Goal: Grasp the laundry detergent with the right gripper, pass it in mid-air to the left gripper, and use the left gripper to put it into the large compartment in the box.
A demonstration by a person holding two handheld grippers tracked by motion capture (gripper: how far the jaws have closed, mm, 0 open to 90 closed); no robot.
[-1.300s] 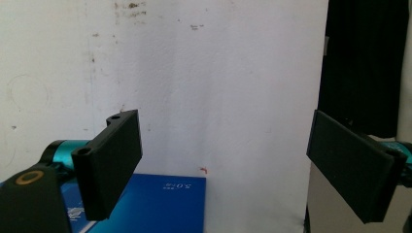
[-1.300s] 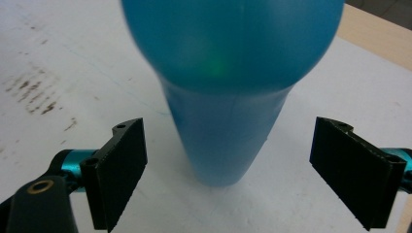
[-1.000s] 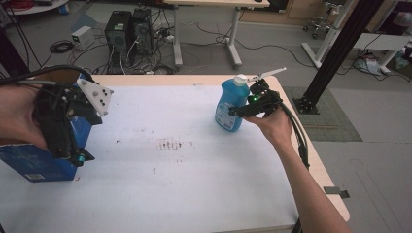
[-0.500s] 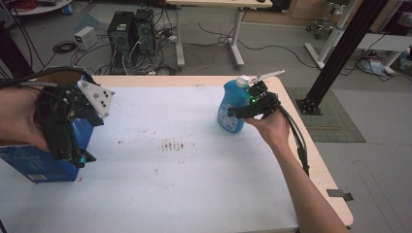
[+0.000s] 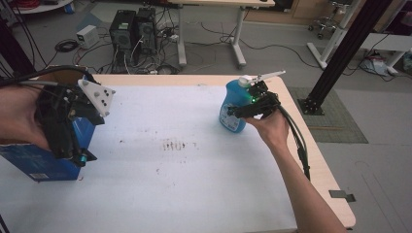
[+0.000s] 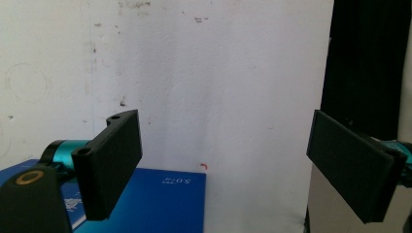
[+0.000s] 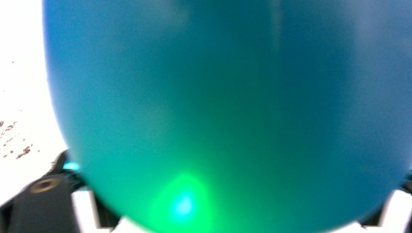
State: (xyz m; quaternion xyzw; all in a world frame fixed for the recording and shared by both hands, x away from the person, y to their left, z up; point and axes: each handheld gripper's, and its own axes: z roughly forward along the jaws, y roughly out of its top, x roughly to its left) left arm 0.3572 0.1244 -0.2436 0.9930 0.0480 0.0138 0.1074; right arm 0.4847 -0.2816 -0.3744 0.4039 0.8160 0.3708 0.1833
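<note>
Here the blue bottle [image 7: 228,111] hides the right gripper's [image 5: 243,110] just-closing fingers; left gripper [image 6: 233,165] fingers apart.

One blue bottle [image 5: 232,109] stands between the right gripper's [image 5: 235,112] jaws. One blue box [image 5: 46,162] sits under the left gripper [image 5: 73,153]. Two grippers in all.

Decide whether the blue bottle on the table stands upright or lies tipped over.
Upright. In the high view the blue bottle stands on its base on the white table, cap on top, with the right claw around its body.
</note>
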